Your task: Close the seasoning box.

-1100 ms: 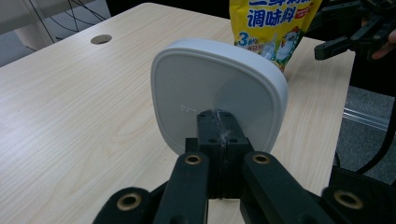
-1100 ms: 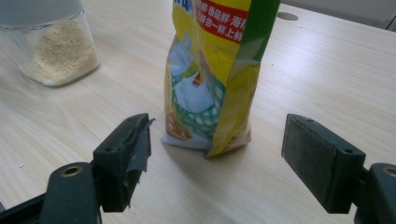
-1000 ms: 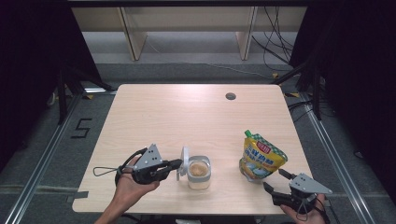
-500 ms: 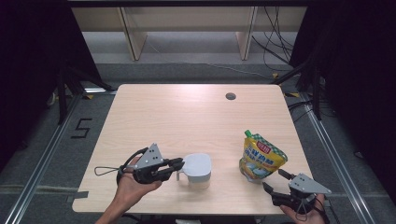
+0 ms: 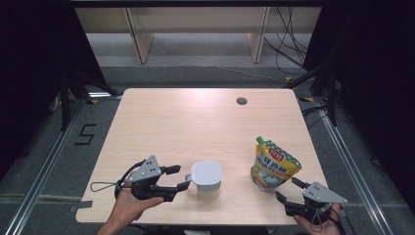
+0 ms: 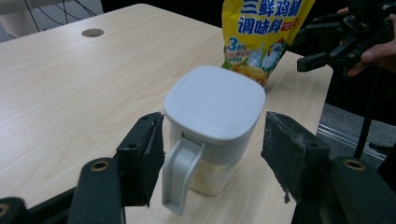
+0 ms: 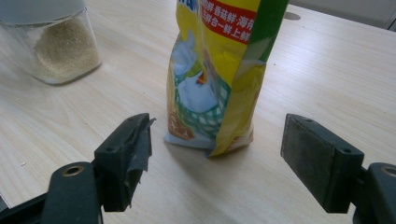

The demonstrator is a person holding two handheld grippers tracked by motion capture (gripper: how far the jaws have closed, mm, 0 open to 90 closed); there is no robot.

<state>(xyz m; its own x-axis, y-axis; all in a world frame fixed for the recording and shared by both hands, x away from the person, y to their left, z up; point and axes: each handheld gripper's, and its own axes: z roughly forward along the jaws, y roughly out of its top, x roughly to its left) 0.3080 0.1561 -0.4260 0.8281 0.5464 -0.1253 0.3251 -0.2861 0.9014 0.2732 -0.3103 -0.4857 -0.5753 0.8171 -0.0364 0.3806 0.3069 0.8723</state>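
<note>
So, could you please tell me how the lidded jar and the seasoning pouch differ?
The jar is squat, rigid and clear with a plain white lid; the pouch is taller, soft and printed yellow and green. The jar shows its pale granules; the pouch hides its contents. Both stand upright near the table's front edge.

jar (image 5: 206, 177) on table (image 5: 195, 122) — near front edge | pouch (image 5: 272, 163) right of jar, apart

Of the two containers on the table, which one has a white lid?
The clear jar beside the left gripper; the yellow pouch has a green cap.
</note>
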